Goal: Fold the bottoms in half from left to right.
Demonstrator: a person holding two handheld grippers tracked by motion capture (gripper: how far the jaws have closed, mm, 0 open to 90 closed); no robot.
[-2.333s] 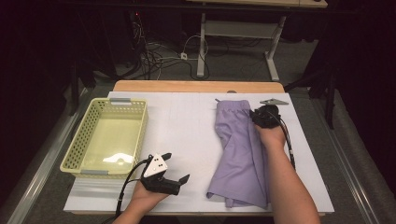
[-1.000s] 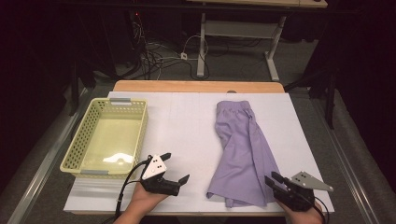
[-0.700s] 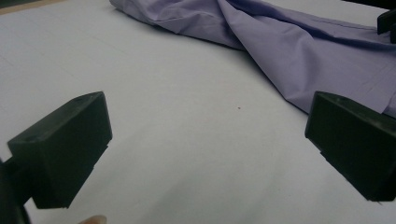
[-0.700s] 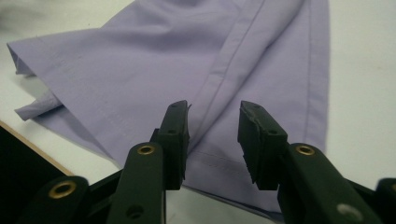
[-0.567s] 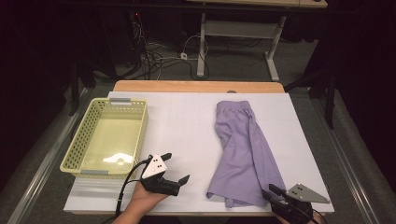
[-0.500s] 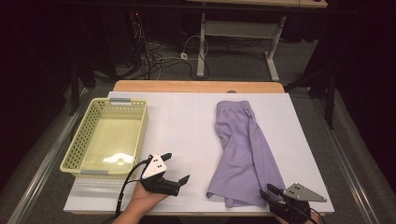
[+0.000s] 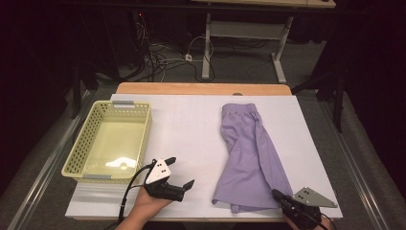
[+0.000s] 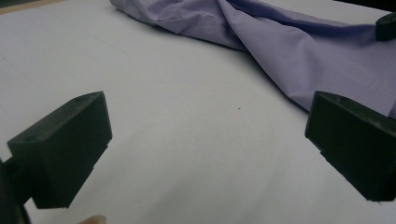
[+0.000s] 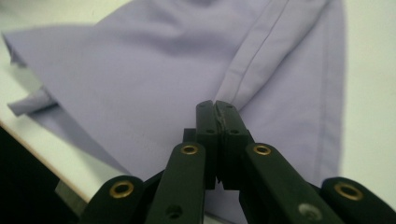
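The right hand-held gripper (image 7: 282,197) has just closed its jaws, now clamped on the near corner of the purple cloth (image 7: 251,153), which stretches away ahead of it across the worktop (image 7: 191,124). The left hand-held gripper (image 7: 184,184) rests with jaws apart, the cloth off to its right.

Lab: white worktable (image 7: 191,124), cables on floor (image 7: 167,57), dark surroundings, desk frame (image 7: 244,28).
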